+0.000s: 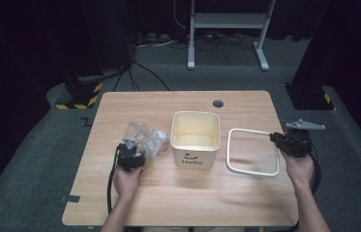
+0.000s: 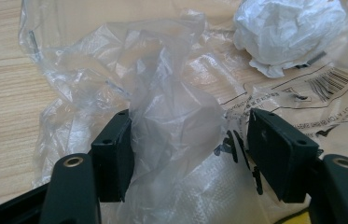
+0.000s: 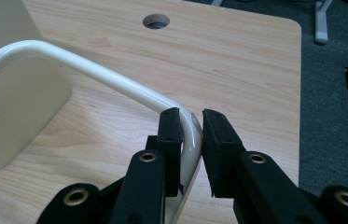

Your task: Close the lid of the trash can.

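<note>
One crinkled clear plastic bag (image 2: 162,116)

I see table (image 1: 183,193) | desk frame (image 1: 226,21) behind | floor cables (image 1: 154,41) | maybe a stand (image 1: 79,92), left

The person's forearms are bare, with no sleeve on either. Each hand carries a black hand-held gripper. The left hand-held gripper (image 1: 130,155) has a small grey three-cornered plate on top and a black cable looping back along the forearm. The right hand-held gripper (image 1: 292,141) bears a larger grey three-cornered plate and a black cable at the wrist. Seen close in the gripper views, each jaw is a matte black arm with a brass-ringed screw hole near its base, ending in a flat rectangular black pad (image 2: 113,156) with small round holes at its corners (image 3: 170,135).
</note>
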